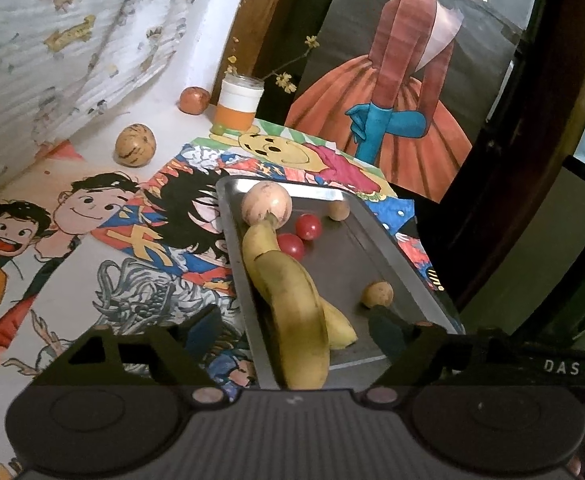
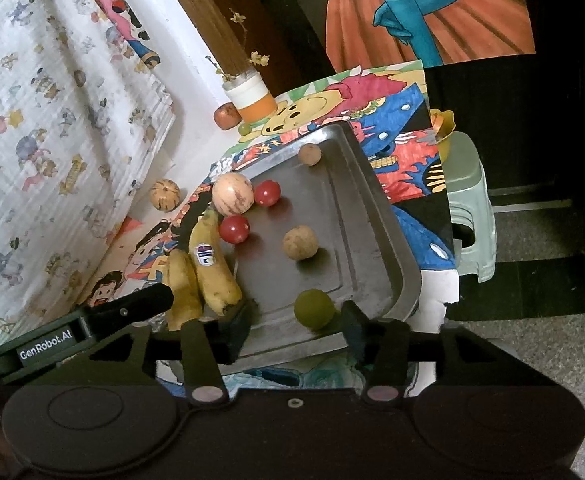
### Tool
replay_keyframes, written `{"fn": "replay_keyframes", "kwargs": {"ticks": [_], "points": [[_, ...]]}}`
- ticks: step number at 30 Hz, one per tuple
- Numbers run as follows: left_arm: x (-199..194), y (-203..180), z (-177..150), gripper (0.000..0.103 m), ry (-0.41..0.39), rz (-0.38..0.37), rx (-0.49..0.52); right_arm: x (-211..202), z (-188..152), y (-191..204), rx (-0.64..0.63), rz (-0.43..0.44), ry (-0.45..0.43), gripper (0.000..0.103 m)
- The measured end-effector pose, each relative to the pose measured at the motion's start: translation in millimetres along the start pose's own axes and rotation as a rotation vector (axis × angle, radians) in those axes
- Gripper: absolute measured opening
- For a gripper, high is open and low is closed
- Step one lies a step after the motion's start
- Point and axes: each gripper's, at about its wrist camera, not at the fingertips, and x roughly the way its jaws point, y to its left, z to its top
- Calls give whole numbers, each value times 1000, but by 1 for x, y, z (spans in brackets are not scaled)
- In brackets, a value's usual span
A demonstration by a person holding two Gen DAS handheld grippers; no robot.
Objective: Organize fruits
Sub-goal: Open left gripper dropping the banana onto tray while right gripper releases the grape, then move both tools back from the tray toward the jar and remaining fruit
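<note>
A metal tray lies on a table covered in cartoon drawings. In it are a bunch of bananas, two red fruits, a pale round fruit and two small brown fruits. My left gripper is open, its fingers either side of the bananas' near end without pressing them. My right gripper is open around a green fruit resting on the tray's near edge. One left finger reaches in beside the bananas.
Off the tray at the back left sit a striped tan fruit, a reddish fruit and a jar with an orange band. The table ends just right of the tray; a pale green stool stands beyond.
</note>
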Motion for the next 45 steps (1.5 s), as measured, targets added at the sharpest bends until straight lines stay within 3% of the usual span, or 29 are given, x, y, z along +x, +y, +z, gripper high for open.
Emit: {"fn": "replay_keyframes", "kwargs": {"ticks": [4,13,16,28,36,45], "points": [[-9,1,1,100,-22,27,-9,-6,-3,3,-8,-10,-8,74],[-24,6,3,103,-26,78,-23,-22,-10,13,-27,-8,-14,98],[-29,7,3,103,-18,92,-10,-27,-12,17,-34,-6,-9,102],[-49,11,-5,103,65,140,76,-39,-22,36,-117,-53,31,102],[-59,25,-6,103,177,179,173,-29,-29,66,-269,-71,213,102],[-72,43,5,103,211,193,197,-24,-22,99,-350,-17,292,102]]}}
